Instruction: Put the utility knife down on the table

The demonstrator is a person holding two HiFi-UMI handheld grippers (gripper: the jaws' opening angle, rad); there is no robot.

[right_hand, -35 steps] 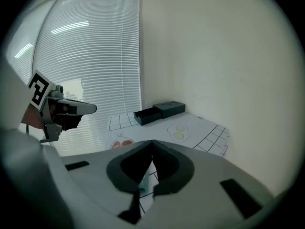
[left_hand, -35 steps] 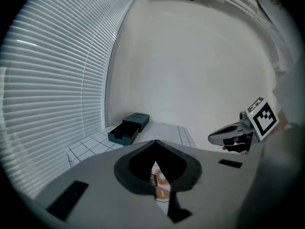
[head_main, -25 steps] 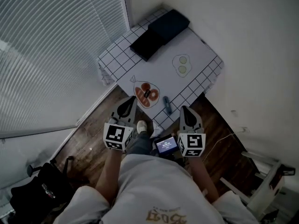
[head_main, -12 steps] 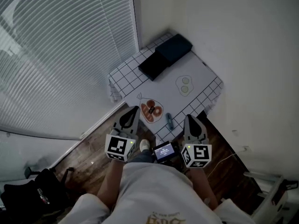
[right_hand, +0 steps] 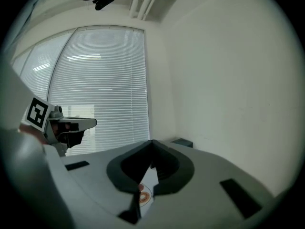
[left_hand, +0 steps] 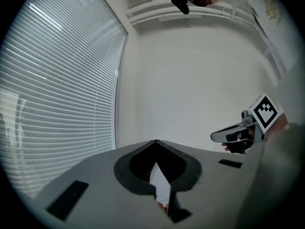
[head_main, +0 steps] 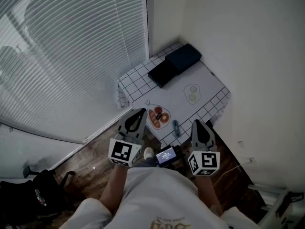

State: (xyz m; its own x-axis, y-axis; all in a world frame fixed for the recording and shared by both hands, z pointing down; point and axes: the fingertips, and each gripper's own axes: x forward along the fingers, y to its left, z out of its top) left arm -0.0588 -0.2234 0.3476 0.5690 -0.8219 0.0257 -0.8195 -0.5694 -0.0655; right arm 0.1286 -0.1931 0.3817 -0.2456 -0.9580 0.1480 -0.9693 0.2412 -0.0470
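1. Utility knife (head_main: 176, 127) lies flat on the table (head_main: 174, 92) near its front edge, just beside an orange print (head_main: 158, 116).
2. Left claw (head_main: 139, 111) and right claw (head_main: 197, 122) are both clenched, empty, apart from the knife.
3. It looks light, rigid and smooth-bodied; a grip across mid-handle, away from the blade end, seems safest.

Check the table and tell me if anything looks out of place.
Nothing looks spilled or broken. The utility knife lies close to the near edge of the table, where a bump might knock it off. The tablecloth hangs bunched at the left corner.
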